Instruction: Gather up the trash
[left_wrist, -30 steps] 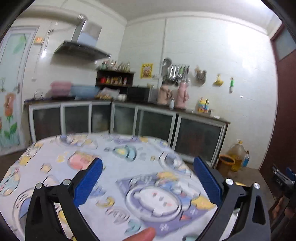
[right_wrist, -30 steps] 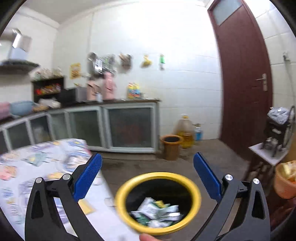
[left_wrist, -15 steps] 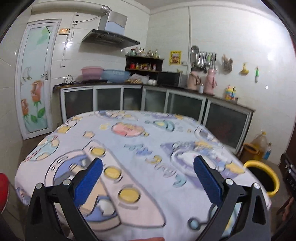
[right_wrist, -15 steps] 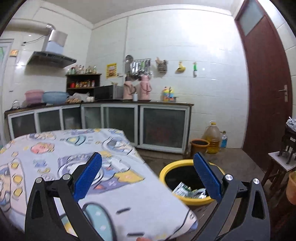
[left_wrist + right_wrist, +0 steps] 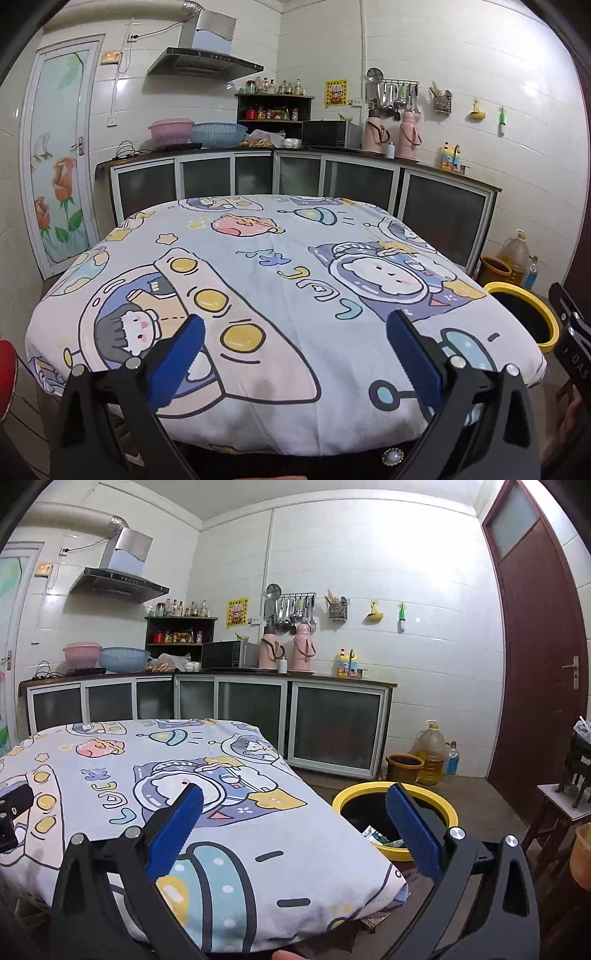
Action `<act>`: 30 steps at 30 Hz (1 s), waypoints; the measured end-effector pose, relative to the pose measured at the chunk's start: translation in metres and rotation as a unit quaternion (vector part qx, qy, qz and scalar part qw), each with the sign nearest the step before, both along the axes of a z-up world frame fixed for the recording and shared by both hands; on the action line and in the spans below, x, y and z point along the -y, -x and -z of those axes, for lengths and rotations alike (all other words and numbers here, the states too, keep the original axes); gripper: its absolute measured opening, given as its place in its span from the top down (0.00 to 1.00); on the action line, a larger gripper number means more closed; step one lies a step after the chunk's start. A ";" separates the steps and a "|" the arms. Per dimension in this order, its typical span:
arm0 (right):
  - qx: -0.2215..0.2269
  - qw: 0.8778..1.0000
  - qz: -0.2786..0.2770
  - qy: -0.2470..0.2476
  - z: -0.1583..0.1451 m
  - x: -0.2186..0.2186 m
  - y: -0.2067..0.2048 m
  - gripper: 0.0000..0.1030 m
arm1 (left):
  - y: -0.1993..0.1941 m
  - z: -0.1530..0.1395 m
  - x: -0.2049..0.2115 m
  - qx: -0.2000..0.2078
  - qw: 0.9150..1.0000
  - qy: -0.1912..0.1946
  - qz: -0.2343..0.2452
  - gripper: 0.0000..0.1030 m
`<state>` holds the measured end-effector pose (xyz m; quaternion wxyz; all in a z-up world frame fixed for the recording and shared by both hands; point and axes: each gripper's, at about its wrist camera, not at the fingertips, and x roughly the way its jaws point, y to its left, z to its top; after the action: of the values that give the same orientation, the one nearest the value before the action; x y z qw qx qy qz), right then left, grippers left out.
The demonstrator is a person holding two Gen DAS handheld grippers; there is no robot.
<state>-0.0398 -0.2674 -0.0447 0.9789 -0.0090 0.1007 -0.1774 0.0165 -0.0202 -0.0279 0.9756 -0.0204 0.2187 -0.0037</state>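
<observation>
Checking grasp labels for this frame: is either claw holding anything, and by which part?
Nothing is held. The left claw and right claw are both open and empty; wrappers lie in the yellow bin.

Yellow-rimmed round trash bin (image 5: 395,805) with a black inside, standing upright on the floor just beside the right edge of the bench (image 5: 258,834), near its front right corner. Open at the top, with no lid. Holds crumpled wrappers (image 5: 380,837), white and green, lying low against the near wall of the bin. Partly hidden in the right wrist view behind a blue pad. Seen in the left wrist view too as a yellow ring (image 5: 524,314) round a dark hollow, past the bench's right edge; contents not visible there.
</observation>
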 end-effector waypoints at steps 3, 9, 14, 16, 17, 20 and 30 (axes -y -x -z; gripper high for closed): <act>0.000 1.000 -0.001 -0.003 0.001 -0.001 0.001 0.08 | 0.000 0.002 -0.003 -0.010 1.000 0.013 0.004 0.08; -0.010 1.000 -0.004 -0.007 0.007 -0.005 -0.001 0.08 | 0.001 0.005 -0.004 -0.018 1.000 0.012 0.004 0.08; -0.014 1.000 -0.008 -0.001 0.010 -0.009 0.000 0.08 | 0.001 0.008 -0.008 -0.025 1.000 0.019 -0.001 0.08; -0.014 1.000 -0.010 0.001 0.010 -0.010 0.000 0.08 | -0.001 0.008 -0.008 -0.027 0.999 0.021 0.001 0.08; -0.015 1.000 -0.010 0.000 0.011 -0.010 0.000 0.08 | -0.001 0.008 -0.008 -0.028 0.999 0.021 0.001 0.08; -0.017 1.000 -0.011 -0.001 0.011 -0.010 -0.002 0.08 | -0.001 0.008 -0.007 -0.027 0.999 0.020 0.003 0.08; -0.021 1.000 -0.014 -0.004 0.012 -0.009 -0.003 0.08 | 0.002 0.006 -0.004 -0.018 1.000 0.016 0.013 0.08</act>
<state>-0.0366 -0.2585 -0.0569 0.9791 -0.0100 0.1218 -0.1626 0.0141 -0.0162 -0.0337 0.9710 -0.0330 0.2360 -0.0192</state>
